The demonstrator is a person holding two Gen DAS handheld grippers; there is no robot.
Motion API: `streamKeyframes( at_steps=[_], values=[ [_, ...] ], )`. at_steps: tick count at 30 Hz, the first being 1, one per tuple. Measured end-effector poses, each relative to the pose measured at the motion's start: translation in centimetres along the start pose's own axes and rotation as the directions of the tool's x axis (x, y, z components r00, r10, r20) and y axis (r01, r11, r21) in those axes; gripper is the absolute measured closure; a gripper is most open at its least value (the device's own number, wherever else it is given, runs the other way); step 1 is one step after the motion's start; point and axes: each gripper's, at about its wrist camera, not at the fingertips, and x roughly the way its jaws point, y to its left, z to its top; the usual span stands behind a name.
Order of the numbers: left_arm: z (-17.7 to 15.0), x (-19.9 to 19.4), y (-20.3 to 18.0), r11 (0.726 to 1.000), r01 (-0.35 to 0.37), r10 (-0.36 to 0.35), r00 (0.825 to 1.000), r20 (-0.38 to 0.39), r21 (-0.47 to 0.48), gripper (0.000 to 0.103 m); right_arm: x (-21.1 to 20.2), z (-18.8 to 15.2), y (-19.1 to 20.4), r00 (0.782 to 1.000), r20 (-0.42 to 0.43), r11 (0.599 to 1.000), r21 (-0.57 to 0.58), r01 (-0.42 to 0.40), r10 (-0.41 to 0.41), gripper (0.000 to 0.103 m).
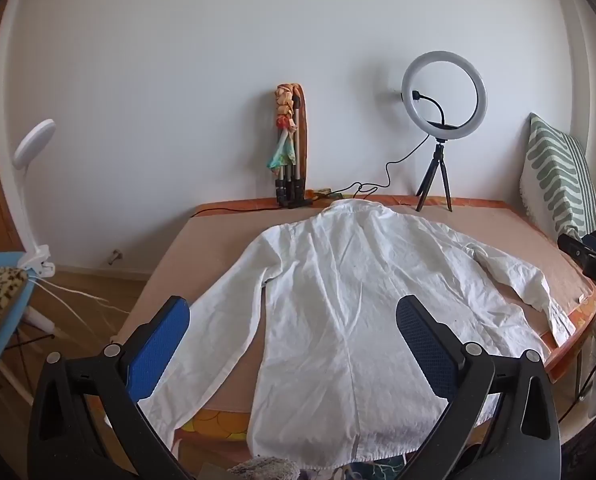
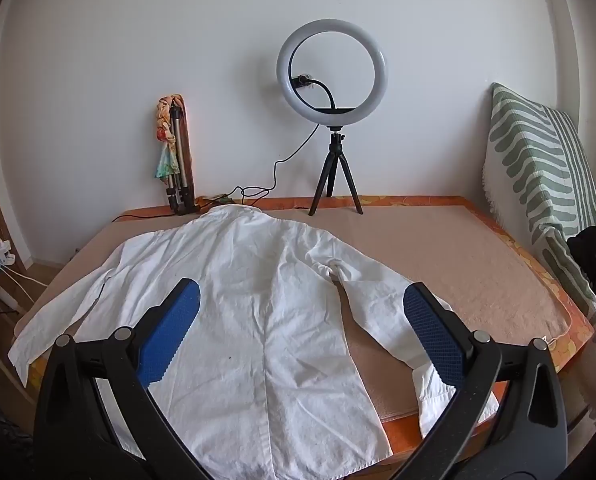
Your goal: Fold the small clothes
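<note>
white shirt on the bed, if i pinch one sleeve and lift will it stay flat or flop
The white shirt is thin and creased, so it will likely flop, the sleeve rising first. It looks light, so the body may drag across the bed cover. Both grippers are open, above it.

A white shirt (image 1: 338, 300) lies on a beige blanket (image 2: 458, 264), beside a green-and-white striped cushion (image 2: 538, 160)

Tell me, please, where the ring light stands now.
The ring light stands on its small black tripod at the far edge of the bed, against the wall, beyond the white shirt's collar, between the folded tripod and the striped pillow.
</note>
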Motion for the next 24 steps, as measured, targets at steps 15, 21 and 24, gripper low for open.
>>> streamKeyframes(
  at_steps=[15, 21, 24],
  values=[
    [0.26, -0.59, 0.44, 1.0, 0.004, -0.004, 1.0, 0.007, -0.03, 0.0, 0.26, -0.45, -0.17, 1.0, 0.006, 1.0, 0.0, -0.011, 0.011, 0.0],
    [0.43, -0.78, 0.46, 1.0, 0.002, -0.002, 1.0, 0.01, -0.03, 0.0, -0.08, -0.17, -0.1, 1.0, 0.012, 1.0, 0.005, -0.008, 0.008, 0.0],
    [0.52, -0.81, 0.58, 0.999, 0.004, -0.003, 1.0, 0.01, -0.034, 0.0, -0.14, -0.1, -0.09, 1.0, 0.01, 1.0, 0.004, -0.01, 0.01, 0.0]
  ],
)
